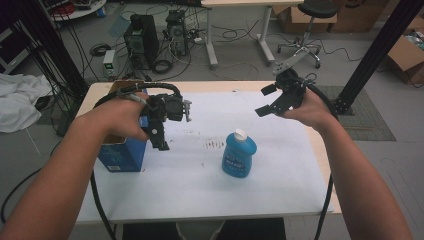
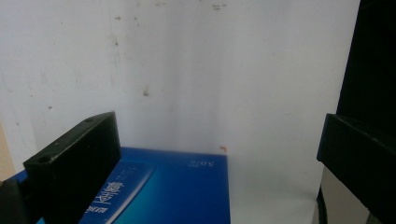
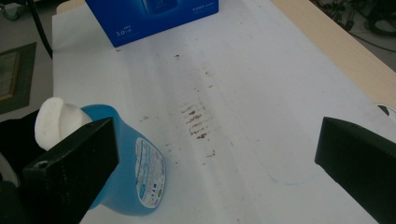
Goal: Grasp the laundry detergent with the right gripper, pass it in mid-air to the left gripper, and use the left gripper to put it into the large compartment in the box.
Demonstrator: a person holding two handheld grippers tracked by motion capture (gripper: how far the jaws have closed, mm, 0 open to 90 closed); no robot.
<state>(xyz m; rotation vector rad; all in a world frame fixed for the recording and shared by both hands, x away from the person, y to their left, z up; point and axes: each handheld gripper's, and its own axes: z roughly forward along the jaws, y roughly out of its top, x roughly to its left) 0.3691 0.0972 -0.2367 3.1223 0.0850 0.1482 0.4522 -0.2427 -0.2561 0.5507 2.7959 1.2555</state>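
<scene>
Forearms at 6 | left tongs (image 1: 161, 131) open, empty, above box (image 1: 122, 152) at 9 | right tongs (image 1: 267, 100) open, empty, at 2 | bottle (image 1: 239, 154) upright mid-desk (image 1: 280, 175), ungripped | progress: likely start; grasp and packing into box left

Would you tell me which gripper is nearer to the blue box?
Left. The left gripper hangs open just above the blue box at its right edge; the right gripper is open across the table, beyond the blue bottle.
</scene>
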